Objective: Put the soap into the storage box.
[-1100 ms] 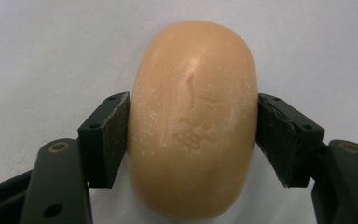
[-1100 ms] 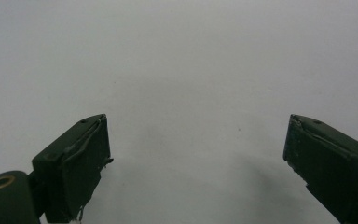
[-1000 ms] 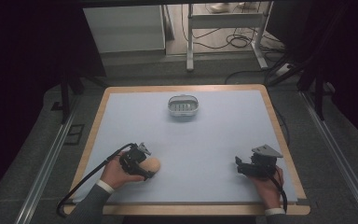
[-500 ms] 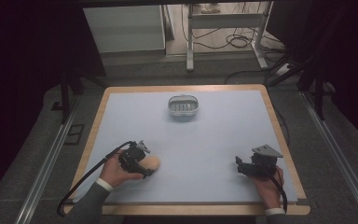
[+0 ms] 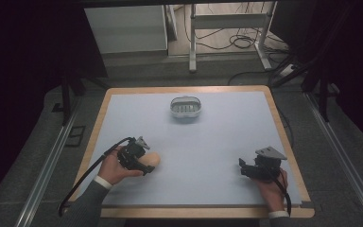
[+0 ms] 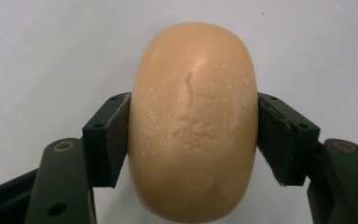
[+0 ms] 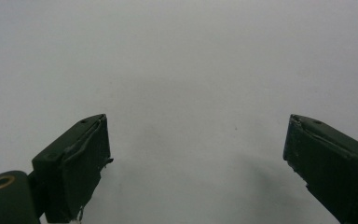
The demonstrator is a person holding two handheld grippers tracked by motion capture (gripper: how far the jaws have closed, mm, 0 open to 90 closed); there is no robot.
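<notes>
The left gripper (image 5: 144,163) clamps the soap bar (image 6: 193,121) near the table's (image 5: 217,142) front-left edge; the right gripper (image 7: 196,163) rests wide open near the front-right edge, bare surface between them.

Soap bar's (image 6: 193,126) lower end past the frame's bottom edge
</notes>
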